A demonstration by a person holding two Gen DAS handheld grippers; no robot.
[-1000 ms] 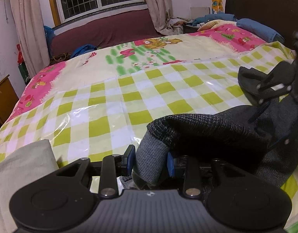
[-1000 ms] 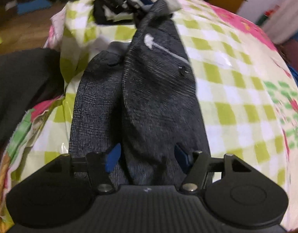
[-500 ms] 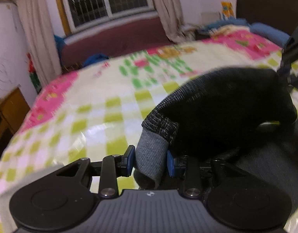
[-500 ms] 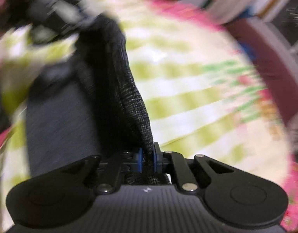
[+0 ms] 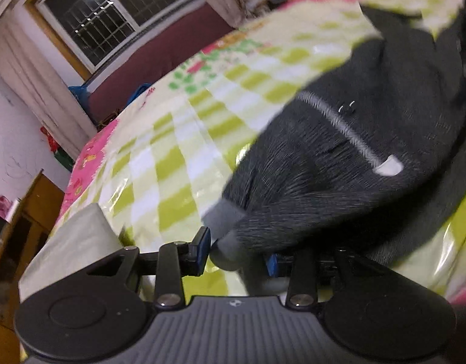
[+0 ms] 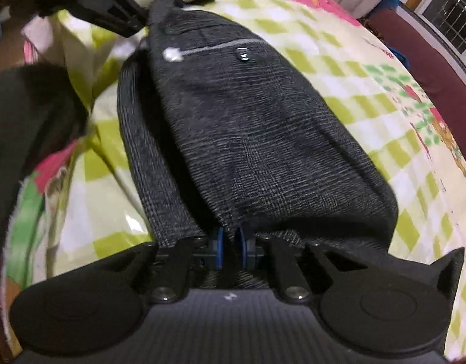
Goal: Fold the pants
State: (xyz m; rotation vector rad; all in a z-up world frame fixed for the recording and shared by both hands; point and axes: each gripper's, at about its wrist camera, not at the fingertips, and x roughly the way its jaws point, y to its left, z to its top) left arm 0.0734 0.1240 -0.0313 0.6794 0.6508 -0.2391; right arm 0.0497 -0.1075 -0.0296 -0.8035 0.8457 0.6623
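Indoor lamplight, fairly bright; ceiling lamp mirrored in dark barred window [image 5: 111, 21]; glare on glossy checked plastic bed cover [image 5: 172, 163]; motion blur, fisheye-bent edges.

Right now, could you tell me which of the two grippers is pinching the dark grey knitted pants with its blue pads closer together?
The right gripper: its pads nearly meet on the dark grey knitted pants; the left gripper grips a thicker bunch.

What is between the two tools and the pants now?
Nothing visible. The left tool has the grey cuff between its fingers, and the right tool is shut on a fold of the pants, which lie on the bed.
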